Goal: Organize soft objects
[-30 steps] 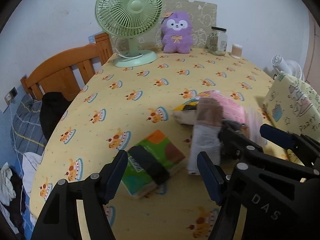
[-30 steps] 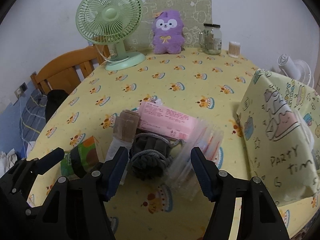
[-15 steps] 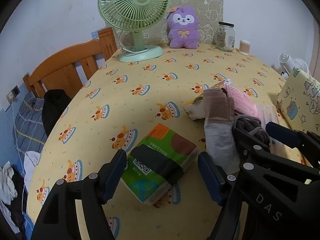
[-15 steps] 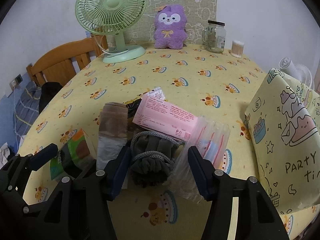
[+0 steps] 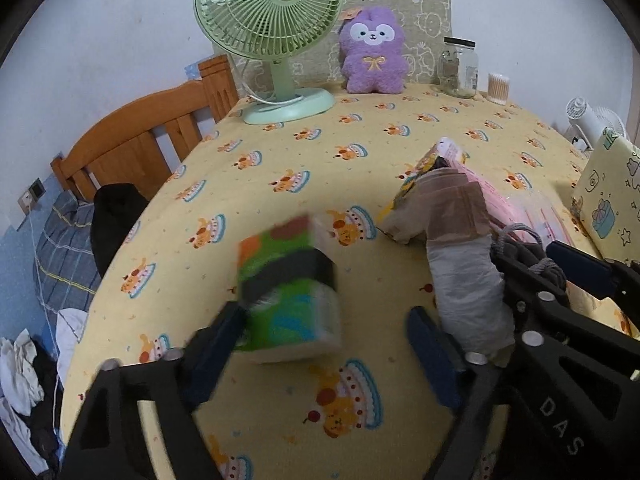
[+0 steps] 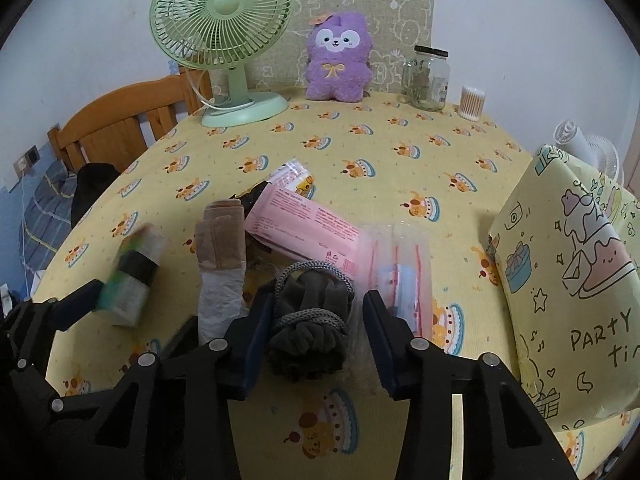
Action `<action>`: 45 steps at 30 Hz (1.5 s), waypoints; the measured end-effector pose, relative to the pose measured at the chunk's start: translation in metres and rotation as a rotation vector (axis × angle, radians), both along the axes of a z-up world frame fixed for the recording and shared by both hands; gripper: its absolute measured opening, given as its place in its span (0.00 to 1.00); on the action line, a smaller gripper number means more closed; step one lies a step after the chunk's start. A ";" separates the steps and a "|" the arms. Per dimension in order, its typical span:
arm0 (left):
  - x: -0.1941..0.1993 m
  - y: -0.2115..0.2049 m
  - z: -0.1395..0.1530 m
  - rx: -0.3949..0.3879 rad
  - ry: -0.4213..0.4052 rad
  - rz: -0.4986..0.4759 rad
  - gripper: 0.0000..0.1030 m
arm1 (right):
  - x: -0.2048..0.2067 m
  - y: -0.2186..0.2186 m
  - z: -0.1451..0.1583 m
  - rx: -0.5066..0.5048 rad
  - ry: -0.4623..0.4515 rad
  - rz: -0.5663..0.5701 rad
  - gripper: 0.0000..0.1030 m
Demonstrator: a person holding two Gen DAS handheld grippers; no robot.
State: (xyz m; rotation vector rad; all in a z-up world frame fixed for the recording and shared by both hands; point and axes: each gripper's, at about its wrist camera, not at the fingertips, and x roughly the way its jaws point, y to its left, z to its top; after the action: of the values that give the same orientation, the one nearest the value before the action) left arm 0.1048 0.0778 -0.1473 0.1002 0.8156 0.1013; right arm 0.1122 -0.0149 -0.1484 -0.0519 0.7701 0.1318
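Observation:
A green tissue pack (image 5: 288,292) with a black band stands tipped up on edge and blurred. It leans against the left finger of my left gripper (image 5: 326,314), whose jaws are wide and open. The pack (image 6: 132,276) also shows in the right wrist view. A dark grey cloth bundle (image 6: 308,320) tied with grey cord lies between the fingers of my right gripper (image 6: 316,298). Its jaws are closing; the left pad touches the bundle and a thin gap shows at the right pad. A beige rolled cloth (image 6: 222,240) in a clear bag lies just left of the bundle.
A pink packet (image 6: 304,224) and a clear zip bag (image 6: 400,264) lie behind the bundle. A yellow party bag (image 6: 568,280) stands at right. A green fan (image 6: 224,28), purple plush (image 6: 338,60), jar (image 6: 428,80) and cotton swabs (image 6: 471,102) line the far edge. A wooden chair (image 5: 136,148) stands left.
The green pack went from lying flat to tipped up on its edge against my left gripper's left finger. My right gripper's jaws have narrowed around the dark bundle.

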 end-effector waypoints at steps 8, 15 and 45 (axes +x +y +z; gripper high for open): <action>0.003 0.009 0.004 -0.001 -0.006 0.026 0.44 | -0.004 0.005 0.003 -0.019 -0.005 0.021 0.35; -0.006 0.004 0.011 -0.018 -0.021 0.021 0.31 | -0.008 -0.002 0.007 0.015 -0.001 0.018 0.33; -0.049 -0.018 0.079 -0.054 -0.142 -0.017 0.24 | -0.051 -0.028 0.078 0.062 -0.146 0.019 0.33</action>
State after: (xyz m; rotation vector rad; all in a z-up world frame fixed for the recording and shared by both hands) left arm 0.0556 0.0598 -0.0682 0.0487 0.6750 0.0691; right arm 0.0609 -0.0432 -0.0703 -0.0093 0.6199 0.1682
